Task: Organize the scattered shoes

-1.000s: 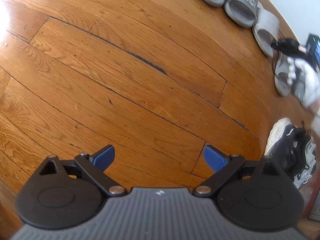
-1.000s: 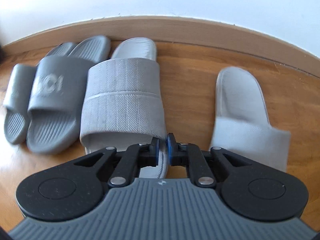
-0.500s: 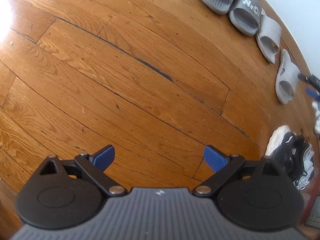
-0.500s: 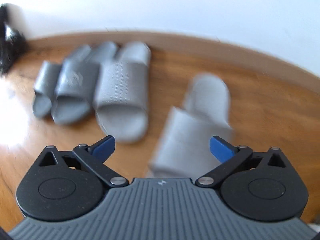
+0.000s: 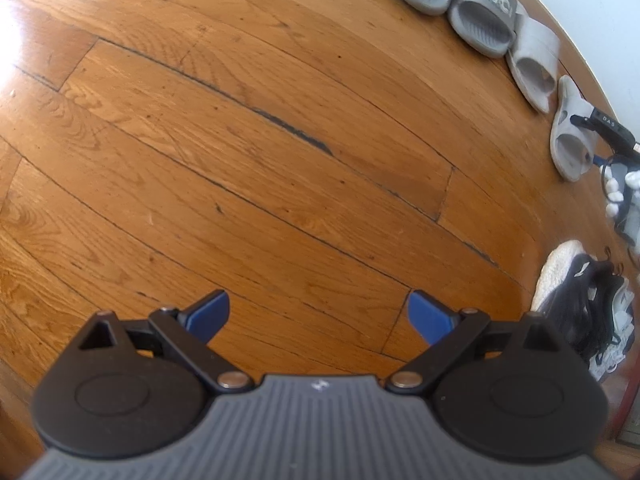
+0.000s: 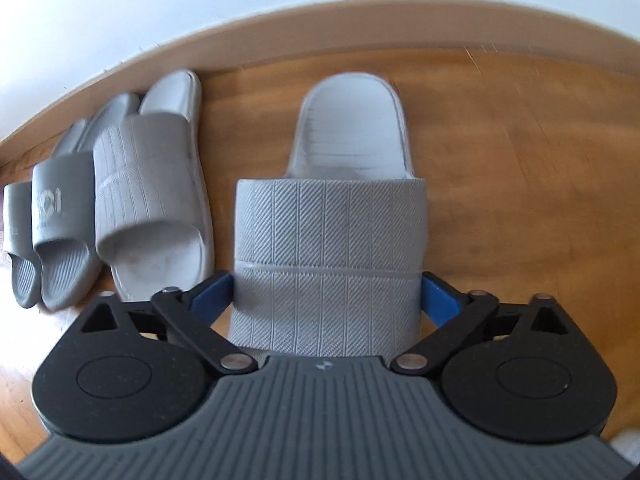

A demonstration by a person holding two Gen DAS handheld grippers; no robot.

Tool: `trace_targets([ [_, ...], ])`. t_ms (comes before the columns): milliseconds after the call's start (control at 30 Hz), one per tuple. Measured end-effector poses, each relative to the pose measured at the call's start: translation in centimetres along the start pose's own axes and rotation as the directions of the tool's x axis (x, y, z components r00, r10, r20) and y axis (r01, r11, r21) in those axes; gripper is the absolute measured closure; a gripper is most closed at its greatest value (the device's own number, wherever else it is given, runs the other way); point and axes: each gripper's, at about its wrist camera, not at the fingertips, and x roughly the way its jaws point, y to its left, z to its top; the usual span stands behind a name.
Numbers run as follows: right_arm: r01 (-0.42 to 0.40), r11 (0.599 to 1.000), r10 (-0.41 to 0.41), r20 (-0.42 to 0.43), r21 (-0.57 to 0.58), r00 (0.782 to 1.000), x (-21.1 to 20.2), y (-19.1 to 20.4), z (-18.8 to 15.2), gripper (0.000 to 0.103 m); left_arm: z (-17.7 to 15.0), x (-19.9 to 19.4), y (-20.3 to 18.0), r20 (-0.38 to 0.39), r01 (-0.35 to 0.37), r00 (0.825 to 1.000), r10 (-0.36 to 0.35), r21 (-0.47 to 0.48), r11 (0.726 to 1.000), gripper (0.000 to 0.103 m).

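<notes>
My right gripper (image 6: pixel 326 296) straddles the toe end of a light grey ribbed slipper (image 6: pixel 328 232) that lies on the wood floor, heel toward the baseboard. Its jaws are closing, and the blue pads (image 6: pixel 212 298) stand right at the slipper's sides with no squeeze showing. The matching slipper (image 6: pixel 152 200) lies a little to the left, beside two dark grey slides (image 6: pixel 60 220). In the left wrist view my left gripper (image 5: pixel 318 312) hangs open over bare floor, far from the row of slippers (image 5: pixel 534 64).
The baseboard (image 6: pixel 360 28) and a white wall run behind the slippers. Black and white sneakers (image 5: pixel 588 312) lie at the right edge of the left wrist view. A gloved hand (image 5: pixel 618 196) shows beside the last slipper (image 5: pixel 568 140).
My right gripper let go of the left light grey slipper's edge, opened wide and moved right, and it now straddles the other light grey slipper. The left gripper stayed where it was.
</notes>
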Motion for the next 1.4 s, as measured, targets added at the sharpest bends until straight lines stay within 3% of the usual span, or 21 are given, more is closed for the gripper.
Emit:
trace_targets([
  [200, -0.079, 0.997, 0.078, -0.024, -0.015, 0.997, 2.3, -0.1, 4.4, 0.012, 0.1, 0.3, 0.3, -0.019, -0.002, 1.0, 0.002, 0.004, 1.0, 0.006],
  [267, -0.104, 0.994, 0.101, -0.074, -0.04, 0.992, 3.4, 1.3, 5.7, 0.011, 0.1, 0.2, 0.2, -0.016, 0.001, 1.0, -0.001, 0.01, 1.0, 0.006],
  [400, -0.051, 0.994, 0.042, -0.095, -0.097, 0.995, 4.3, 3.0, 6.0, 0.008, 0.0, -0.2, 0.3, -0.006, 0.005, 1.0, -0.005, 0.012, 1.0, 0.006],
  [567, -0.081, 0.988, 0.072, -0.073, -0.128, 0.995, 3.8, 2.7, 5.1, 0.01, -0.2, -0.3, 0.4, -0.005, 0.003, 1.0, -0.003, 0.005, 1.0, 0.006],
  [700, -0.101, 0.953, 0.081, -0.081, -0.285, 0.993, 3.5, 4.8, 4.9, 0.009, -0.2, -0.4, 0.1, -0.006, 0.003, 1.0, -0.003, 0.009, 1.0, 0.006],
  [1000, -0.039, 0.993, 0.03, -0.084, -0.113, 0.996, 4.5, 4.4, 6.7, 0.003, -0.3, -0.7, -0.4, 0.004, 0.008, 1.0, -0.008, 0.035, 0.999, 0.006],
  [1167, -0.01, 0.993, 0.008, -0.012, -0.121, 1.0, -3.8, 2.6, 4.9, 0.003, -0.3, -1.7, -0.5, 0.042, 0.019, 0.999, -0.02, 0.031, 0.999, 0.006],
  [1333, -0.147, 0.974, 0.145, -0.025, -0.174, 0.989, -16.1, -1.9, -1.3, 0.004, -1.5, -2.3, -1.1, 0.049, 0.032, 0.998, -0.034, 0.048, 0.998, 0.006],
  [1400, -0.16, 0.968, 0.162, -0.009, -0.195, 0.987, -19.1, -3.3, -3.5, 0.004, -1.7, -2.5, -1.4, 0.052, 0.033, 0.998, -0.036, 0.051, 0.998, 0.006],
])
